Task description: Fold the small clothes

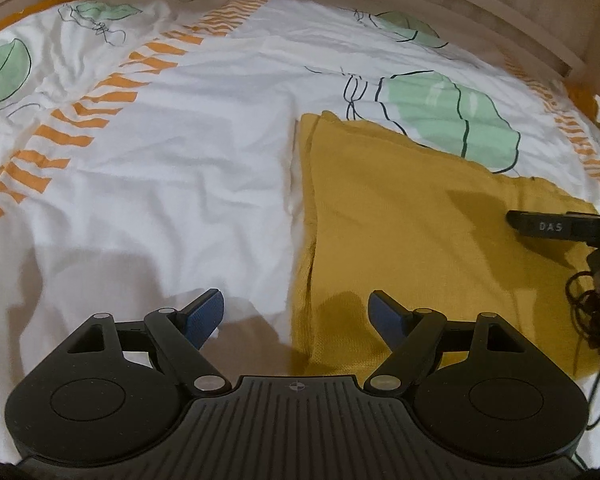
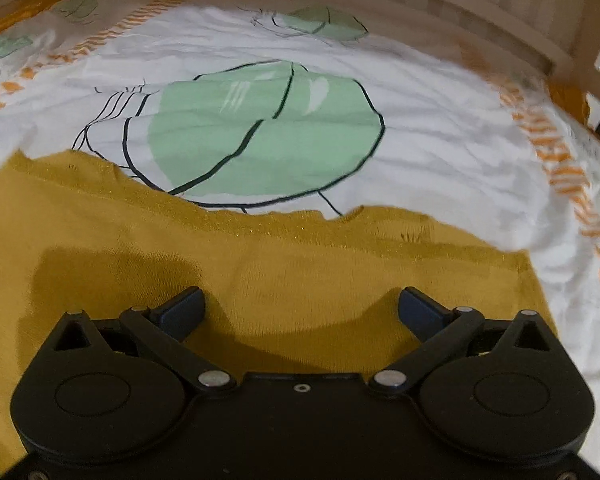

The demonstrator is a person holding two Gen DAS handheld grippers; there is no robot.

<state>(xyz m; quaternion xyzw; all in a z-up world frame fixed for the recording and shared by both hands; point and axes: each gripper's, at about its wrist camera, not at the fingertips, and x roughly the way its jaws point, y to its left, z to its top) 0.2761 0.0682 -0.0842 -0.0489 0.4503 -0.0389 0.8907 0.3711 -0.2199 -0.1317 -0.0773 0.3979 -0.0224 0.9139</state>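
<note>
A mustard-yellow knit garment (image 1: 412,232) lies flat on the bed, folded, with its long left edge running toward me. My left gripper (image 1: 296,316) is open and empty, hovering over that near left edge, one finger over the sheet and one over the garment. My right gripper (image 2: 300,308) is open and empty just above the middle of the garment (image 2: 260,264). The right gripper also shows in the left wrist view (image 1: 548,226) as a black bar at the garment's right side.
The bed is covered with a white duvet (image 1: 180,152) printed with green shapes and orange stripes. A wooden bed frame (image 1: 500,12) curves along the far and right sides. Black cables (image 1: 592,304) hang at the right edge.
</note>
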